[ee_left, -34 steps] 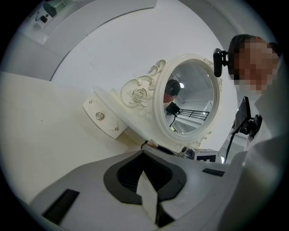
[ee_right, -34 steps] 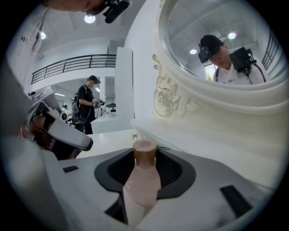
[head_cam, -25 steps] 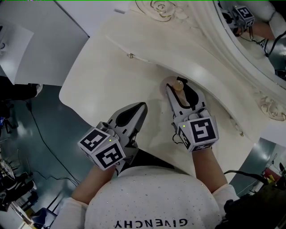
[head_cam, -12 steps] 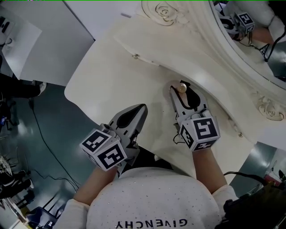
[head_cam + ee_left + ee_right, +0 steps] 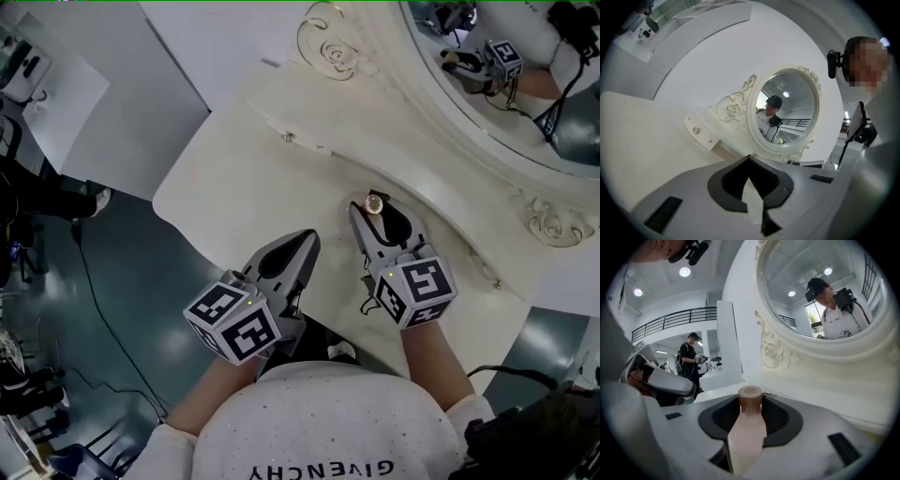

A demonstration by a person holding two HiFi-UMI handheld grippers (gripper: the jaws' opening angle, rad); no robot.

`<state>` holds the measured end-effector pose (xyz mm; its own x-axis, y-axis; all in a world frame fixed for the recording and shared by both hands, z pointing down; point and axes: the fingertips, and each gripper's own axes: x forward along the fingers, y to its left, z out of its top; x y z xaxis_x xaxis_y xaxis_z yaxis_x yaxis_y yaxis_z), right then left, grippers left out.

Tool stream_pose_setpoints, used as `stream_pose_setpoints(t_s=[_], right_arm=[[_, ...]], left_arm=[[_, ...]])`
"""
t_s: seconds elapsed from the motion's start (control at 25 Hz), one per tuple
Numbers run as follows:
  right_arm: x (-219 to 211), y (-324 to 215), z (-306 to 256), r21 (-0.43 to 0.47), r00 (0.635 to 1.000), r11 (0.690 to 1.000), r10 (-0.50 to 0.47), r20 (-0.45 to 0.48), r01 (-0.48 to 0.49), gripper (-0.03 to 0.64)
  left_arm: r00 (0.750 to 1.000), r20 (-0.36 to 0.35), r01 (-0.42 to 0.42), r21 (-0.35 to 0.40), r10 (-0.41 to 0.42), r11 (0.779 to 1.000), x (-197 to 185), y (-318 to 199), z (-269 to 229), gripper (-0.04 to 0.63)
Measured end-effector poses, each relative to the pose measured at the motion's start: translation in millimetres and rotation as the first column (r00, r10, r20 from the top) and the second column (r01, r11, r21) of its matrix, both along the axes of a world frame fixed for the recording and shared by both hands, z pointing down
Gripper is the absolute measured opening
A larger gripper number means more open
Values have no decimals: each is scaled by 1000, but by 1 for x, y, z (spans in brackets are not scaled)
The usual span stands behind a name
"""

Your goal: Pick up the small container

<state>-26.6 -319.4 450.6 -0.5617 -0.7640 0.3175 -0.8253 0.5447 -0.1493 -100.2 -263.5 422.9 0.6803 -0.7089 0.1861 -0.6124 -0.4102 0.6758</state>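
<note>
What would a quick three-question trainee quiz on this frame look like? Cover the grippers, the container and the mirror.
1. True or false: the left gripper holds the small container.
2. The mirror has a frame that is: A) plain and square, B) oval with carved scrolls, C) round and black.
3. What colour is the container's cap?
Key: 1 false: the right gripper is shut on it, and the left gripper is shut with nothing between its jaws. 2 B. 3 brown.
</note>
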Motion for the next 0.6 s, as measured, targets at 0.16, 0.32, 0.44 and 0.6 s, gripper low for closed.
stream_pose_setpoints(t_s=[0.16, 0.32, 0.44, 0.6], right_arm=[[3, 12, -18, 32, 1000, 999, 3, 9, -4, 147], [9, 27, -40, 60, 1000, 998, 5, 31, -7, 147], [13, 42, -62, 102, 998, 995, -10, 59, 4, 147], [18, 73, -86, 132, 997, 991, -29, 70, 20, 147]], left_arm=[[1000, 0, 16, 29, -16, 999, 7, 10, -17, -2], [998, 15, 60, 59, -61, 996, 5, 21, -32, -2], [995, 15, 92, 111, -95, 989, 5, 31, -52, -2], [996, -1, 86, 162, -87, 983, 16, 54, -77, -2]])
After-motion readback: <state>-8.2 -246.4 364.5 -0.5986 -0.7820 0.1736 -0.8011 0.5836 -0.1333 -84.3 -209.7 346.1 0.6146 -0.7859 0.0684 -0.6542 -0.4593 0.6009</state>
